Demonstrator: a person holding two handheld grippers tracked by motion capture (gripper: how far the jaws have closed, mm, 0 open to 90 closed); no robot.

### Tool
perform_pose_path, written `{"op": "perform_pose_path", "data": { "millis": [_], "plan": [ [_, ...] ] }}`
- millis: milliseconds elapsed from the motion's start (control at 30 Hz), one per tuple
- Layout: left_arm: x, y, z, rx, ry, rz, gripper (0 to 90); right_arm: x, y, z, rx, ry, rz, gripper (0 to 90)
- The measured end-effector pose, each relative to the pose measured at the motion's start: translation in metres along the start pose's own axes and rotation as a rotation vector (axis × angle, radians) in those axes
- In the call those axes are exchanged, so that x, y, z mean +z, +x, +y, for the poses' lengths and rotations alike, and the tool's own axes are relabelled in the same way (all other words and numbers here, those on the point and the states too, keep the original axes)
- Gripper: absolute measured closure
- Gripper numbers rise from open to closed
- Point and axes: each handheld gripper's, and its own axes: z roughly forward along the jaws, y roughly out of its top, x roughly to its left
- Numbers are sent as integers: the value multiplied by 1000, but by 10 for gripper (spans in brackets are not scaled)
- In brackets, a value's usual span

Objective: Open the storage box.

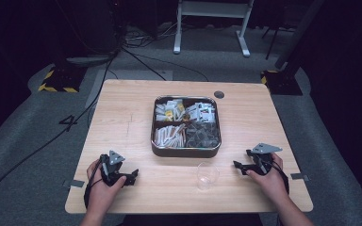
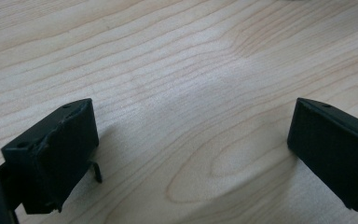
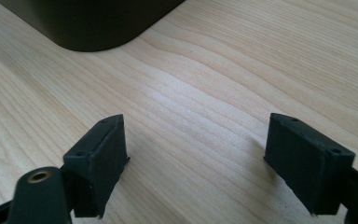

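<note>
Tray [image 3: 88,23] corner — right tool [image 3: 196,158] view

one tray [image 1: 185,151]; one glass [image 1: 207,175]; two grippers

A clear plastic cup [image 1: 207,176] stands upright on the near part of a light wooden table [image 1: 122,108], a little right of centre and close to the near edge. It is transparent, the wood grain showing through its wall, and nothing can be seen inside it. Just beyond it, at the table's centre, sits a dark square tray [image 1: 185,151] with rounded corners, split into four compartments. White and yellow sachets fill the far-left section, white packets the far-right, pale sticks the near-left, dark packets the near-right. Cup and tray stand apart.
</note>
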Motion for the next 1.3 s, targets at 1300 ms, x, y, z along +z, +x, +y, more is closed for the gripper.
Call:
{"op": "perform_pose_path", "data": {
  "millis": [1300],
  "plan": [
    [5, 0, 7, -16, -32, 11, 137, -13, 26, 109, -104, -54, 193, 344]
  ]
}}
